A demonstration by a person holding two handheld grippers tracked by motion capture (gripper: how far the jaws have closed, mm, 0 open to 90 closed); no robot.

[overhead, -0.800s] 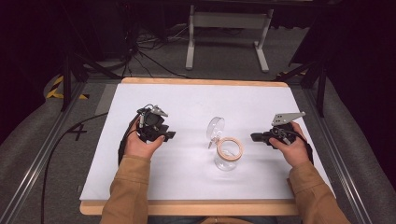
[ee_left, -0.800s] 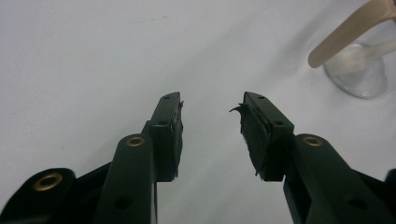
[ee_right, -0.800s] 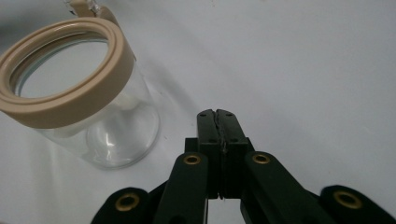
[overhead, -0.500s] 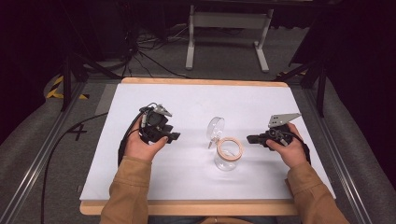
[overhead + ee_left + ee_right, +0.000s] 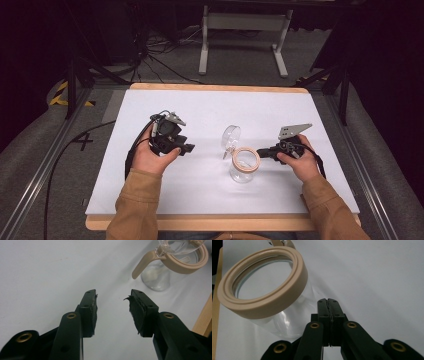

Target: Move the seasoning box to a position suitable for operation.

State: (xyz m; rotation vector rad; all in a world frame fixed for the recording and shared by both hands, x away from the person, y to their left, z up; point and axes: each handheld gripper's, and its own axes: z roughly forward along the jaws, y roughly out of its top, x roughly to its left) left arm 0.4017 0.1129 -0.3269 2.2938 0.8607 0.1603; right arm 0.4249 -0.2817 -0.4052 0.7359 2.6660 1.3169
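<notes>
High view: a clear jar (image 5: 243,167) with a tan rim and its hinged lid swung open stands upright at the centre of the white desk (image 5: 210,107). The right gripper (image 5: 263,153) sits just right of the rim, nearly touching it; the left gripper (image 5: 186,148) is farther off to the left.

Left gripper view: its fingers (image 5: 90,307) stand wide apart, empty; the jar (image 5: 160,275) is in the upper right of the frame, ahead and to one side.

Right gripper view: the fingers (image 5: 329,308) are pressed together, holding nothing; the jar (image 5: 269,290) rises at upper left, just beside their tips. The right hand looks better placed to reach it.
</notes>
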